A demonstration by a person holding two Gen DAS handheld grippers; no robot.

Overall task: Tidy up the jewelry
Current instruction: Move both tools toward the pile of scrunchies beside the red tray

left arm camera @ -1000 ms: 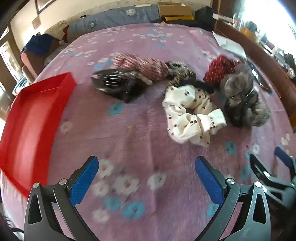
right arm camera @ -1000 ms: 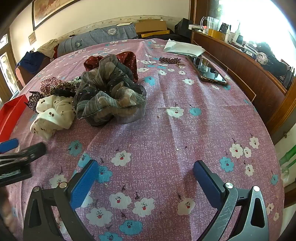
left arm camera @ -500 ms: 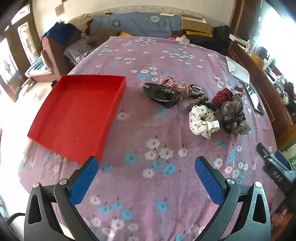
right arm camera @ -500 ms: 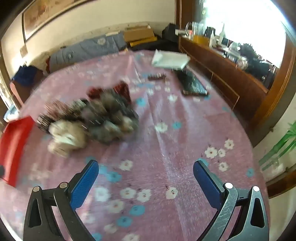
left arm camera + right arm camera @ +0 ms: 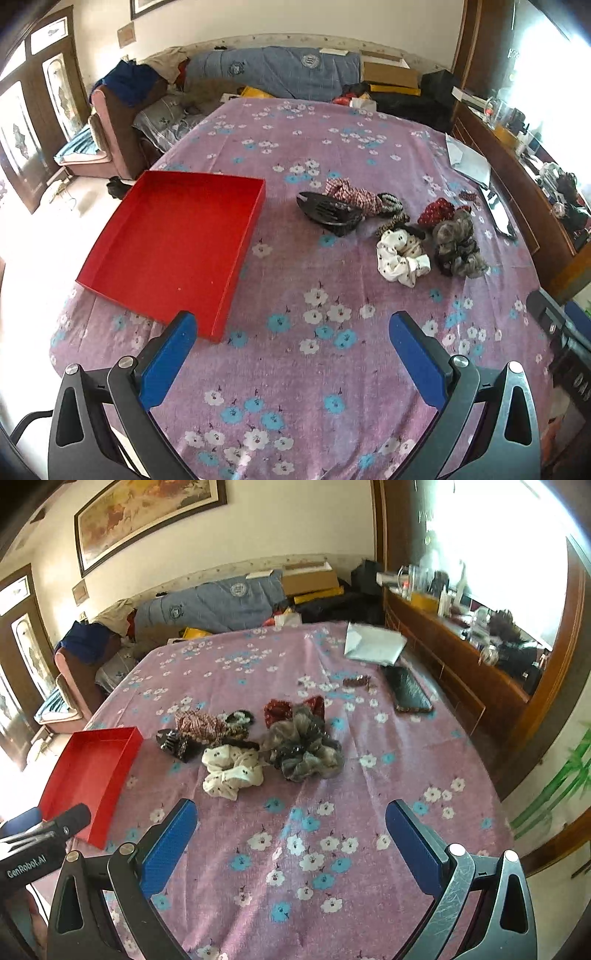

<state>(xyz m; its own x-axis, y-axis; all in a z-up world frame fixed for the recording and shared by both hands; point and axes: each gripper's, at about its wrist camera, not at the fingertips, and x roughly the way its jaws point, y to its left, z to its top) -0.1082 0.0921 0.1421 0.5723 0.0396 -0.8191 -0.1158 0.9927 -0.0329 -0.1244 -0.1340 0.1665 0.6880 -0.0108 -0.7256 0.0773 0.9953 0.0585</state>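
On the floral cloth, the red tray [image 5: 177,251] runs lengthwise away from both empty, wide-apart jaws.

Left wrist cam sits high and well back from my left gripper [image 5: 291,354], facing down the table – red tray [image 5: 177,251] on its left. Right wrist cam looks likewise past my right gripper [image 5: 291,834]. Both share the scrunchie pile [image 5: 406,236] [image 5: 258,742] and the tray [image 5: 92,771].
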